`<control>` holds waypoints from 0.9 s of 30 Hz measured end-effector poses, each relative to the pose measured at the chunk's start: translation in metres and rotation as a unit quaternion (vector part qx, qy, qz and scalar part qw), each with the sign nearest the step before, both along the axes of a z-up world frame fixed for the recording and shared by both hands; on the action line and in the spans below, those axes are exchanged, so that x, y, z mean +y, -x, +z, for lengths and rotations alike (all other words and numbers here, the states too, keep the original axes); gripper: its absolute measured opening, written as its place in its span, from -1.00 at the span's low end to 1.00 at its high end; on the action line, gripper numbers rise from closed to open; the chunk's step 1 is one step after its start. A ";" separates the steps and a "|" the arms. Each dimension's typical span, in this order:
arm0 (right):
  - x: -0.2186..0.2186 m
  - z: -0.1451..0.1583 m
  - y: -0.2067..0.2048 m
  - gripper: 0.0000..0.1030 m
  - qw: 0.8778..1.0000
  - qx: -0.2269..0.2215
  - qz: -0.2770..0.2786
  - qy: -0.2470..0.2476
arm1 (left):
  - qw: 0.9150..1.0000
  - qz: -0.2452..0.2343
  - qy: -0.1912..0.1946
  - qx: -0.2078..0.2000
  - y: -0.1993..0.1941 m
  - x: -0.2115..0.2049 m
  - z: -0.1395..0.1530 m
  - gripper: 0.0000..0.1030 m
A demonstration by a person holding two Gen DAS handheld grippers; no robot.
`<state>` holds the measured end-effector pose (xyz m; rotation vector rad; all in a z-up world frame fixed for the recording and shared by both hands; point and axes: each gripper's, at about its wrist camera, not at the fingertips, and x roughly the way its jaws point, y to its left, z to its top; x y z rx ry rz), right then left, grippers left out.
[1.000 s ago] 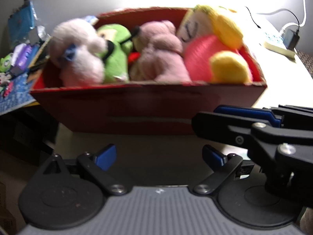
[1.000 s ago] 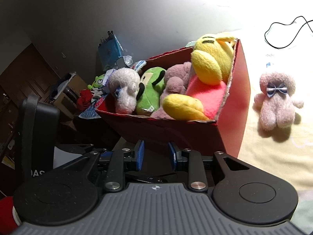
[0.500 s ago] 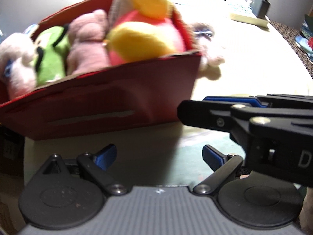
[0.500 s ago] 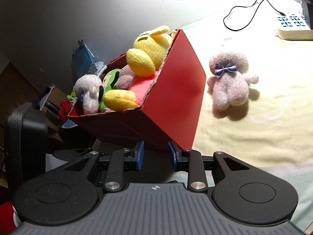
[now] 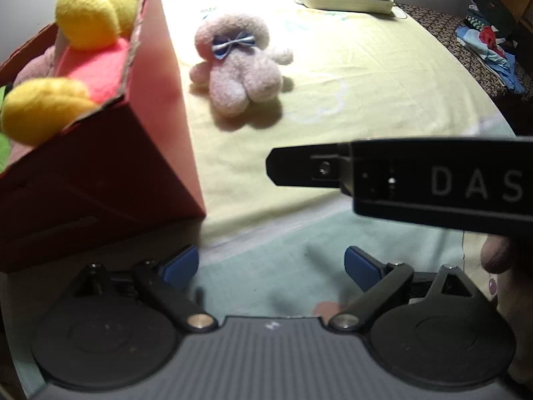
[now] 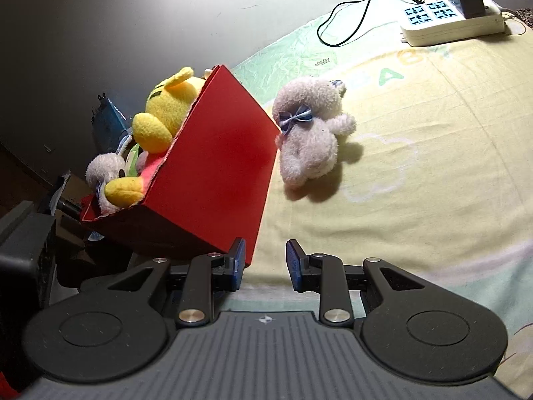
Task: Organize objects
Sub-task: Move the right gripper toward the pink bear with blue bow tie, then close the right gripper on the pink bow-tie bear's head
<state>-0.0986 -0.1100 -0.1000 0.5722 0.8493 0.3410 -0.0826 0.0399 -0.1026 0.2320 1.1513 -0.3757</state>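
Note:
A red box (image 5: 110,153) stands at the left of the bed, filled with plush toys, a big yellow-and-pink one (image 5: 90,10) on top. It also shows in the right wrist view (image 6: 216,170). A pale pink plush with a blue bow (image 5: 238,63) lies on the sheet just right of the box, also seen in the right wrist view (image 6: 309,136). My left gripper (image 5: 271,266) is open and empty, low near the box's front corner. My right gripper (image 6: 265,263) is open a little and empty, beside that same corner; its body crosses the left wrist view (image 5: 416,180).
A white power strip (image 6: 456,20) with a black charger and a black cable (image 6: 349,16) lies at the far edge of the bed. The yellow-green sheet (image 6: 433,166) spreads to the right. Clothes (image 5: 489,40) and dark furniture stand off the bed's right side.
Both views have swung right, from the box front to its right side and the loose pink plush. My right gripper's jaws have opened a little wider.

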 end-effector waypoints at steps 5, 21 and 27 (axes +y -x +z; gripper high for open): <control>-0.021 -0.007 -0.015 -0.43 1.000 -0.001 -0.006 -0.017 | 1.000 -0.012 0.008 -0.011 -0.003 -0.021 -0.011 0.84; -0.053 -0.043 -0.098 -0.21 0.994 0.011 -0.003 -0.106 | 0.994 -0.064 0.014 -0.084 -0.001 -0.050 -0.026 0.77; -0.047 -0.053 -0.117 -0.30 0.993 0.014 0.012 -0.113 | 0.995 -0.048 0.023 -0.090 -0.010 -0.043 -0.025 0.77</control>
